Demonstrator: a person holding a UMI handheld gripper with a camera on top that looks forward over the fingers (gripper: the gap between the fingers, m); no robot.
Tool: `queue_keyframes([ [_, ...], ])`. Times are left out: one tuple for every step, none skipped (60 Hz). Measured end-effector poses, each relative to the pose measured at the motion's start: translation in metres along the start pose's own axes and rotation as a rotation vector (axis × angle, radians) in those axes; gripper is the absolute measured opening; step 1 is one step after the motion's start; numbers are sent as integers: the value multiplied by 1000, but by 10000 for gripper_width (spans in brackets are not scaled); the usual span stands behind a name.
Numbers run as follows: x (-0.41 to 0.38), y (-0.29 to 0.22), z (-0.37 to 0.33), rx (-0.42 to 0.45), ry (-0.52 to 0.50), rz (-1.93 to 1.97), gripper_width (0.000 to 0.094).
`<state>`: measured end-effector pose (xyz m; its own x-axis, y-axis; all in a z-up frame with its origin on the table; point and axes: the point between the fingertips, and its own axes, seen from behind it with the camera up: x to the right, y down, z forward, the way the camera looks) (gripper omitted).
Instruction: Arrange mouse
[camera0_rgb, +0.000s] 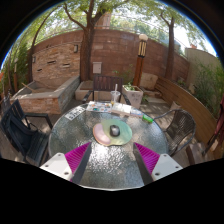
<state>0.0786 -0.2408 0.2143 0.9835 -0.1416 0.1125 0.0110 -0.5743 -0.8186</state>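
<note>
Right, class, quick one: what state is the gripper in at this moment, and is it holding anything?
Gripper: open, holding nothing; the mouse sits on the glass table ahead of its fingers.

A dark mouse (114, 130) sits on a round mat (112, 132) on the glass table (75, 125), beyond the open gripper (112, 157), whose pink pads (78, 155) stand apart. A brick wall (110, 55) rises far behind.
</note>
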Motion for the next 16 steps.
queue_keyframes([
  [-1,1,-4,0,-1,4,859],
  [-2,2,-8,0,-2,7,861],
  [-2,3,-5,1,-2,8,861],
  [-2,4,-11,3,0,5,862],
  [-2,4,-13,5,4,0,862],
  [-2,4,-16,8,7,-5,860],
  [-2,5,-19,10,7,-8,861],
  [-2,5,-21,12,7,-11,861],
  [-2,5,-24,14,6,-13,859],
  [-3,5,-26,17,6,-14,859],
  [-3,5,-22,19,4,-13,857],
  [-3,5,-26,19,3,-10,856],
  [-3,5,-28,20,2,-10,857],
  [-3,6,-29,19,2,-9,855],
  [-2,7,-30,18,2,-8,855],
  [-2,7,-31,18,4,-9,855],
])
